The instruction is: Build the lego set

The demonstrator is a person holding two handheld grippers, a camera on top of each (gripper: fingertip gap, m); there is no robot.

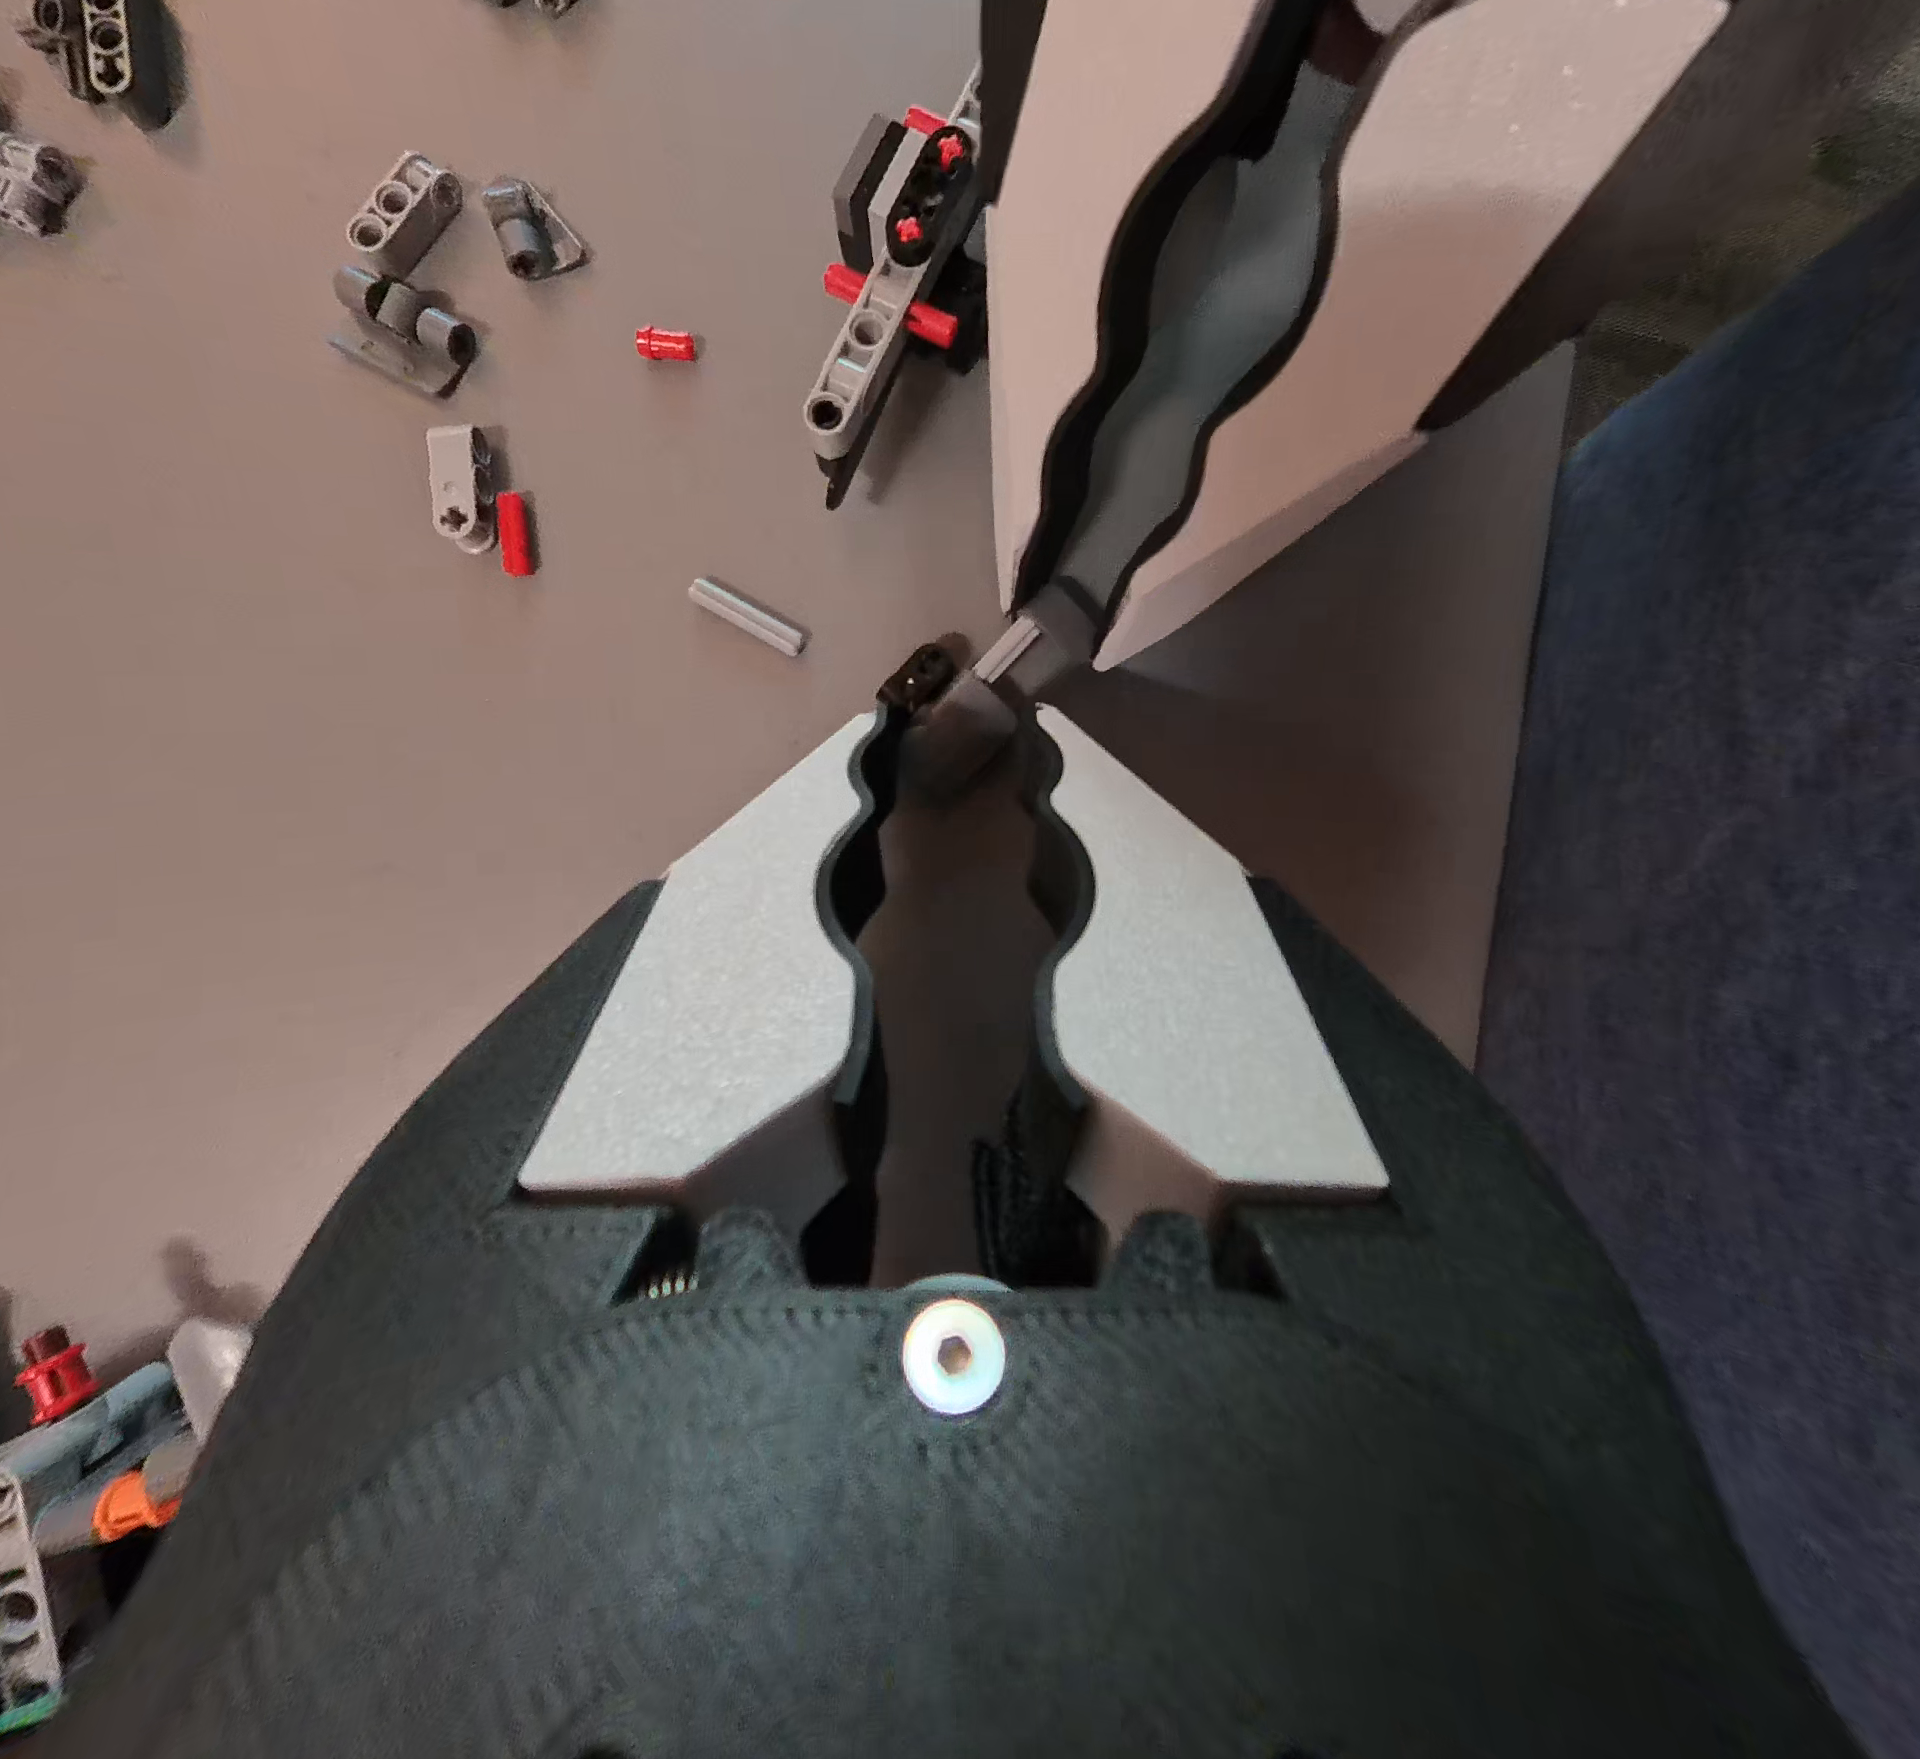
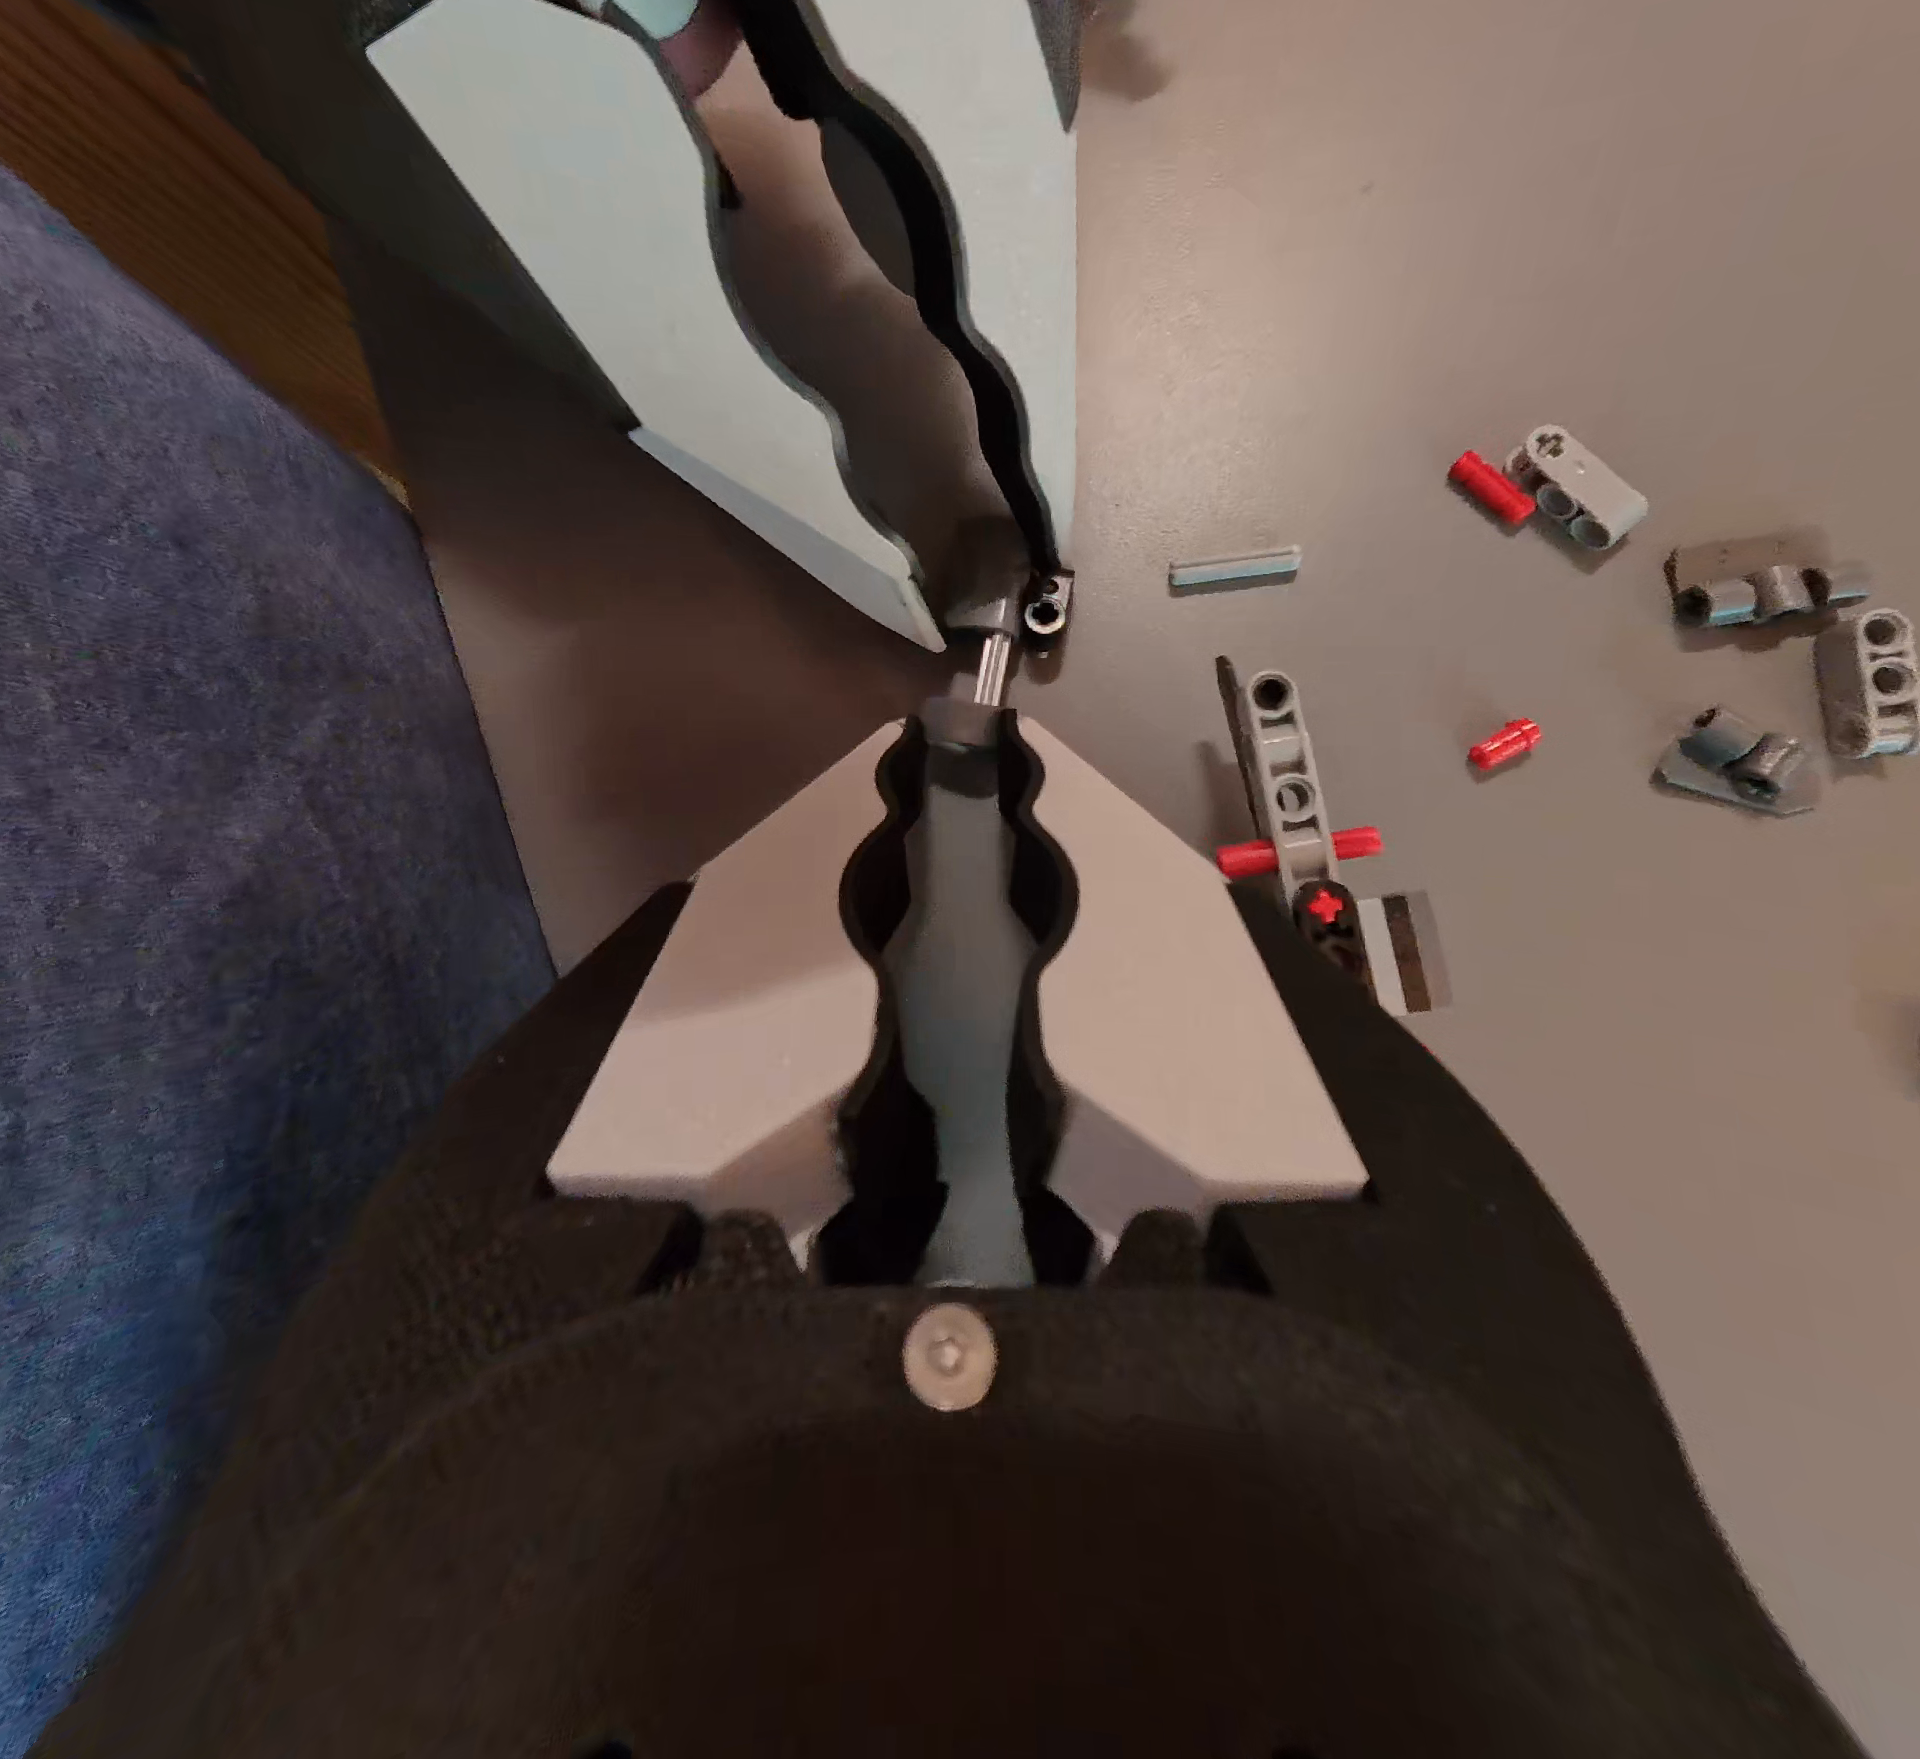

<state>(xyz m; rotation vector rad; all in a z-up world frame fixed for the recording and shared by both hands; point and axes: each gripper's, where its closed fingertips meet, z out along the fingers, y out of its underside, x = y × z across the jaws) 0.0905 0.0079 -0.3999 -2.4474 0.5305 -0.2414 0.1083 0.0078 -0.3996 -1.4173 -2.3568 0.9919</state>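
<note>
**Tip to tip over the table's edge**

Between my two tools, near the grey table [image 1: 312,774] edge, the pieces meet. My left gripper [image 1: 951,722] is clamped on a dark grey connector [image 1: 961,722] with a black pin [image 1: 920,670] beside it. My right gripper [image 2: 961,733] is pinched shut on a dark grey piece [image 2: 961,722] whose light grey axle [image 2: 989,665] touches that connector. Loose parts lie well apart.

Matt grey table [image 1: 312,774], glossy plastic pieces [image 1: 400,213] — blue cloth [image 2: 156,670] rough, nubbly.
</note>
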